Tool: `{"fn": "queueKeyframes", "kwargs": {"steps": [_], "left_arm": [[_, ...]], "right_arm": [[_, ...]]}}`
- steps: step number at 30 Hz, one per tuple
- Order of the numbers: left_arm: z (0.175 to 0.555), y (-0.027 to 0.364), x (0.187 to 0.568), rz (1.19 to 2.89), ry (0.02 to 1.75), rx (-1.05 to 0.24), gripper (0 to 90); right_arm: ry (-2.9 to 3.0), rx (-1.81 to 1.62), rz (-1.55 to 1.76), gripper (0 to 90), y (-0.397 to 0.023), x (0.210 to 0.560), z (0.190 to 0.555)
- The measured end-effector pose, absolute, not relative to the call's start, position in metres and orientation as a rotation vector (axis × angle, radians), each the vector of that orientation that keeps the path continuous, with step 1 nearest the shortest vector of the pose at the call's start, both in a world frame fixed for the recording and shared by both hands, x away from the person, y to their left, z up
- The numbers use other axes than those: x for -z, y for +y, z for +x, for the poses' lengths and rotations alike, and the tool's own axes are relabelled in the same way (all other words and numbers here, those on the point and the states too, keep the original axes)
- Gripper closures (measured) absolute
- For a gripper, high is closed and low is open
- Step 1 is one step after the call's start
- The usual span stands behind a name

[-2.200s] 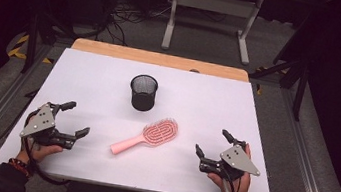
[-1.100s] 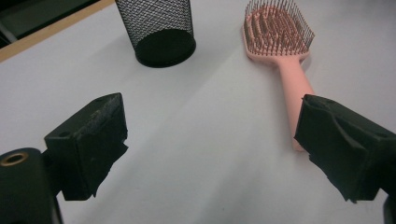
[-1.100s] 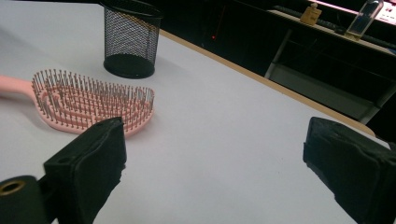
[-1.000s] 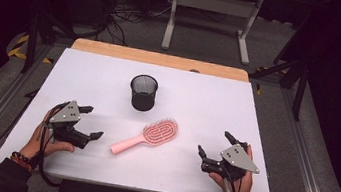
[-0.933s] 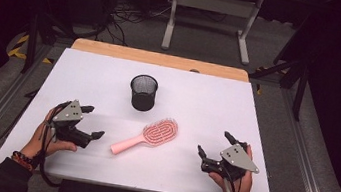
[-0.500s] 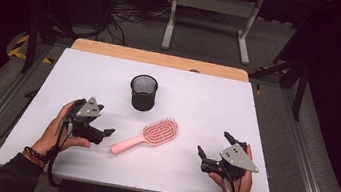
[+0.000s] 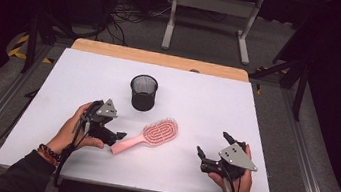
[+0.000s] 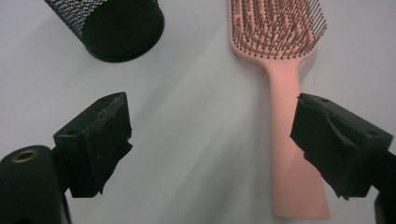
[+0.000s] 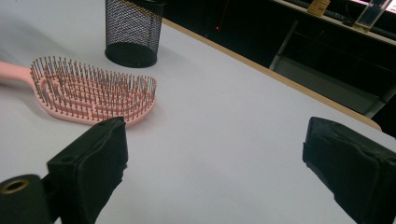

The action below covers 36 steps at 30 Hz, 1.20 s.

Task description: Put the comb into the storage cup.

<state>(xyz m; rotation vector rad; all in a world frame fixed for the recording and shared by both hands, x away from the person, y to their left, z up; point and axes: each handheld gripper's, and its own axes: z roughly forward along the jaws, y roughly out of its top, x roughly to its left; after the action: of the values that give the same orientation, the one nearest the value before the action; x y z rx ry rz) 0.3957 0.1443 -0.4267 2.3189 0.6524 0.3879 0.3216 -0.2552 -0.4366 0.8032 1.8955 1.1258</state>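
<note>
The pink hairbrush (image 7: 148, 136) lies bristles up on the white table (image 7: 256, 118), its handle just inside one jaw of the left gripper (image 7: 113, 137), seemingly untouched. Those jaws, having narrowed slightly, stand wide. The black mesh cup (image 7: 143, 92) stands beyond them. The right gripper (image 7: 207, 158), jaws wide and empty, rests well apart.

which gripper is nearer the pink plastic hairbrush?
Left. The left gripper is at the pink plastic hairbrush handle's end, jaws open; the right gripper sits apart, off the bristle head's side.
</note>
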Motion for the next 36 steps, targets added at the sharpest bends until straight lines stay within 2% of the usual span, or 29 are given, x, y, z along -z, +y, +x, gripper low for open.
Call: {"fn": "queueKeyframes", "kwargs": {"steps": [28, 36], "left_arm": [[0.41, 0.096, 0.445, 2.438, 0.621, -0.23, 15.3], [0.414, 0.088, 0.451, 2.457, 0.619, -0.186, 22.2]], "right_arm": [[1.907, -1.112, 0.802, 7.8, -0.253, 0.438, 0.322], [1.903, -1.113, 0.808, 8.1, -0.254, 0.439, 0.322]]}}
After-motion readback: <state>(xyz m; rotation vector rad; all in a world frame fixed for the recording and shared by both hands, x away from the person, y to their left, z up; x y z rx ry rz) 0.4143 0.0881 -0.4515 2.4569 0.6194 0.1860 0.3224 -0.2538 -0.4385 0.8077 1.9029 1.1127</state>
